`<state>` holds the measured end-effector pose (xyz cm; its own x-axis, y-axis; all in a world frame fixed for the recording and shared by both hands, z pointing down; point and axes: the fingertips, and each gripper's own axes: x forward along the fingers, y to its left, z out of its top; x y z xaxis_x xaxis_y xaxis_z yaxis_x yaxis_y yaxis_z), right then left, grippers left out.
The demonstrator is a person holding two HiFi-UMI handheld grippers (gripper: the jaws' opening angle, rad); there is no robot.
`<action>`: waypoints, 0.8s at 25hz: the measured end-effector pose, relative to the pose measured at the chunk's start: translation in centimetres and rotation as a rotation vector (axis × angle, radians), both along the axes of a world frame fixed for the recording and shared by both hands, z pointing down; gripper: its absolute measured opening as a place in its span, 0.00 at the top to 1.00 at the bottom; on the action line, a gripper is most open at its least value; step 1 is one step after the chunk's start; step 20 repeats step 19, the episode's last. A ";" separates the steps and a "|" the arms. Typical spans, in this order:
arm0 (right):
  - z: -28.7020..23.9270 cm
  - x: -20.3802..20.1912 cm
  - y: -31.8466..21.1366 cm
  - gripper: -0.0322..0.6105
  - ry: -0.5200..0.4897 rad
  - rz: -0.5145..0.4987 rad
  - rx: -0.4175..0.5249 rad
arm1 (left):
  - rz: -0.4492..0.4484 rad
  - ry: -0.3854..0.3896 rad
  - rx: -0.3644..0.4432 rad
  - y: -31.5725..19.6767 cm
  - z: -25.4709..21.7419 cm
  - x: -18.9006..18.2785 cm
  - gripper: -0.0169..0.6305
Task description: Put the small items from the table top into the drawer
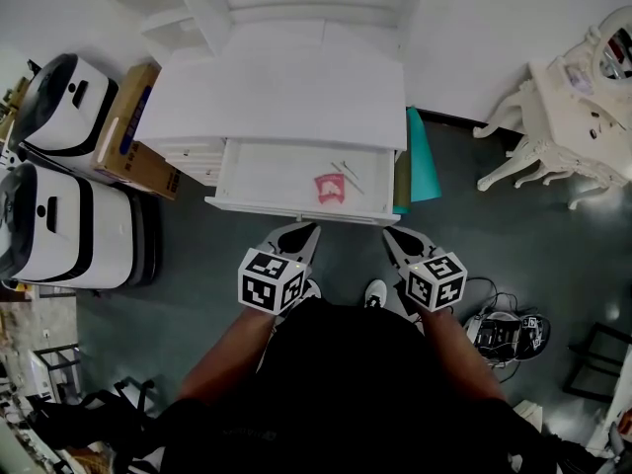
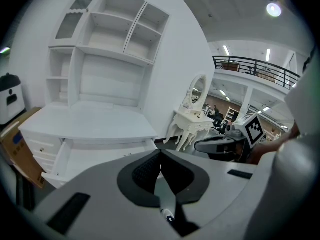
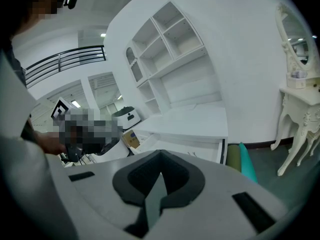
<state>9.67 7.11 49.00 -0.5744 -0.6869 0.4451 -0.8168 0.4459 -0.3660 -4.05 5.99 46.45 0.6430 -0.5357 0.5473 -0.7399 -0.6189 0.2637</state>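
Observation:
The white desk's top (image 1: 276, 92) is bare in the head view. Its drawer (image 1: 267, 171) stands pulled open toward me. Inside it lie a small pink item (image 1: 330, 188) and two thin sticks (image 1: 346, 174). My left gripper (image 1: 306, 231) hovers just in front of the drawer's front edge, shut with nothing in it. My right gripper (image 1: 393, 235) hangs beside it, also shut and empty. In the left gripper view the left gripper (image 2: 160, 153) points toward the desk (image 2: 90, 121) and the open drawer (image 2: 95, 159). The right gripper (image 3: 159, 155) faces the desk (image 3: 190, 124) from the other side.
Two white and black machines (image 1: 59, 102) (image 1: 59, 230) and a cardboard box (image 1: 133, 131) stand left of the desk. A teal roll (image 1: 423, 156) leans at its right side. An ornate white dressing table (image 1: 578, 117) is at far right. Cables (image 1: 504, 329) lie on the floor.

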 end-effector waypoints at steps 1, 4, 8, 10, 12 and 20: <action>0.0 0.0 0.1 0.91 0.001 -0.001 0.000 | 0.000 0.000 0.001 0.1 -0.1 0.0 0.96; -0.1 0.0 0.2 0.91 0.005 -0.003 0.002 | 0.000 0.000 0.003 0.2 -0.1 -0.1 0.96; -0.1 0.0 0.3 0.91 0.009 -0.008 0.003 | -0.001 -0.002 0.005 0.2 -0.2 -0.1 0.96; -0.1 0.1 0.4 0.91 0.010 -0.010 0.003 | -0.001 -0.001 0.007 0.3 -0.2 0.0 0.96; 0.0 0.2 0.4 0.91 0.012 -0.010 0.002 | -0.001 0.000 0.009 0.3 -0.2 0.1 0.96; 0.0 0.2 0.7 0.91 0.012 -0.014 0.006 | -0.004 0.002 0.011 0.6 -0.2 0.3 0.96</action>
